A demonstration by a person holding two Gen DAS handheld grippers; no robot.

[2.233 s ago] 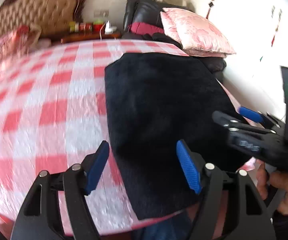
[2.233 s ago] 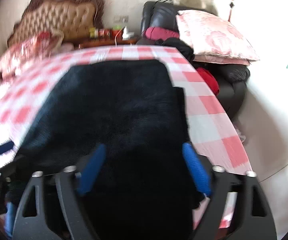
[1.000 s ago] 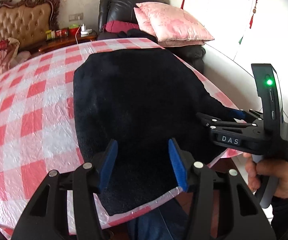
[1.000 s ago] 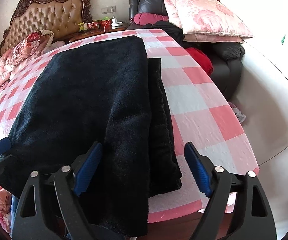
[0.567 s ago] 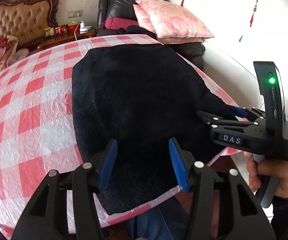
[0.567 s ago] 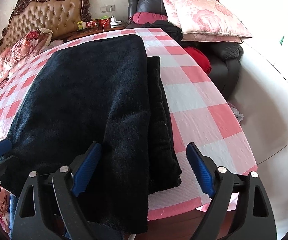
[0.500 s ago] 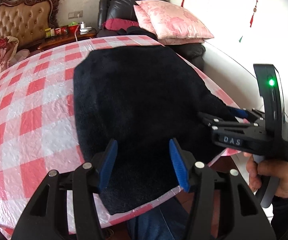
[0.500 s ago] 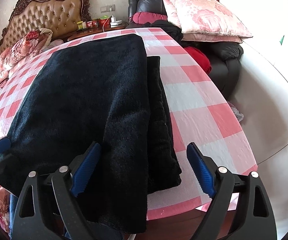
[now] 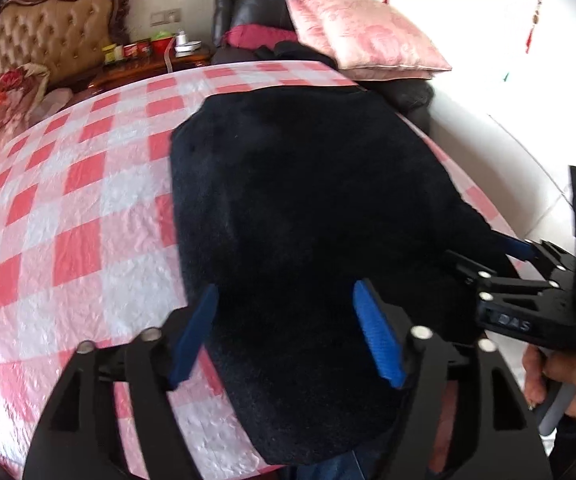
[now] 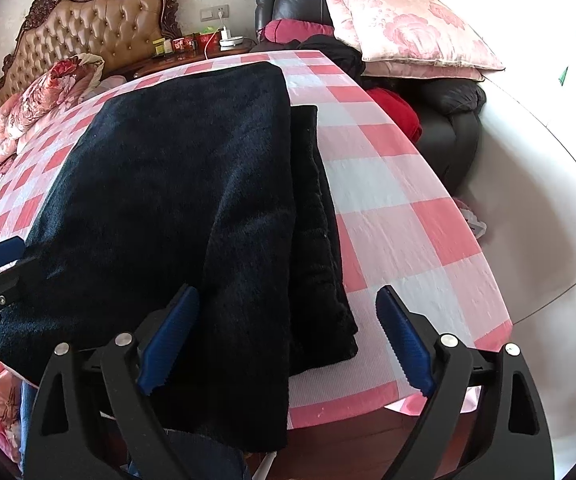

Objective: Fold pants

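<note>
Black fleece pants (image 10: 176,200) lie folded on the checked tabletop (image 10: 399,216), near edge draping over, seemingly. Left gripper (image 9: 288,328) and right gripper (image 10: 284,340) hover above that edge, both spread wide, holding nothing.

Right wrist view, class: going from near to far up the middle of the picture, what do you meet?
Right claw → black pants → checked tablecloth → wooden side table → wall socket.

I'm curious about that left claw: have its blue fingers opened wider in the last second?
Yes. The left gripper now has its fingers spread wider across the black pants.
</note>
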